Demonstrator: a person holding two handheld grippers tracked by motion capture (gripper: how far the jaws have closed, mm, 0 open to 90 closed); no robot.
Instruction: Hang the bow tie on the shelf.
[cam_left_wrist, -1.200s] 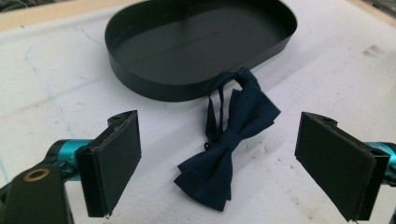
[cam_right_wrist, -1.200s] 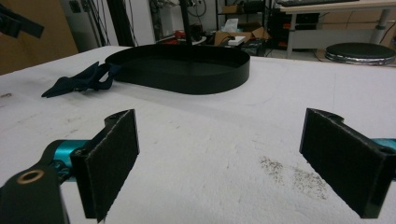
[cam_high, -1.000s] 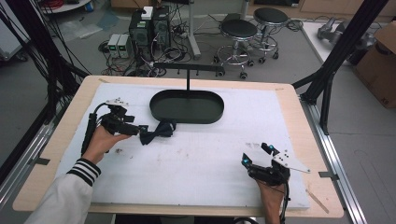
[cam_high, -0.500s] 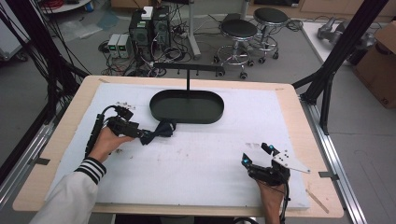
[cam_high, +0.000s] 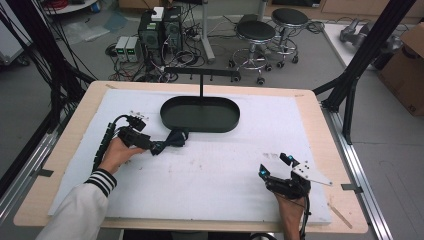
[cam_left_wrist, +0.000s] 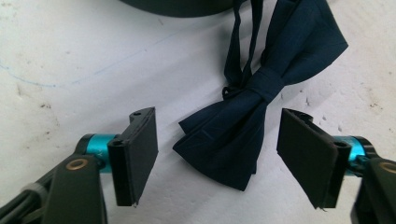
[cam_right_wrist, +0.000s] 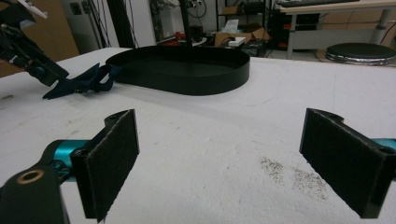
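A dark navy bow tie (cam_left_wrist: 252, 116) lies flat on the white table cover, just in front of the black oval tray (cam_high: 200, 127). My left gripper (cam_left_wrist: 217, 126) is open, one jaw on each side of the tie's near wing without touching it. In the high view the left gripper (cam_high: 152, 146) sits at the left end of the bow tie (cam_high: 174, 139). My right gripper (cam_high: 274, 166) rests open near the front right of the table with nothing between its jaws; the right gripper view shows it (cam_right_wrist: 224, 140) facing the tray (cam_right_wrist: 187, 79) and the distant bow tie (cam_right_wrist: 79, 81).
A black T-shaped stand (cam_high: 201, 75) rises from the tray's back. The white cover (cam_high: 240, 155) spans most of the wooden table top. Beyond the far edge are stools (cam_high: 255, 32) and computer boxes on the floor. Black frame posts stand at both sides.
My left gripper has slid a little to the right and nearer, up to the bow tie's left wing. The bow tie and the right gripper have stayed in place.
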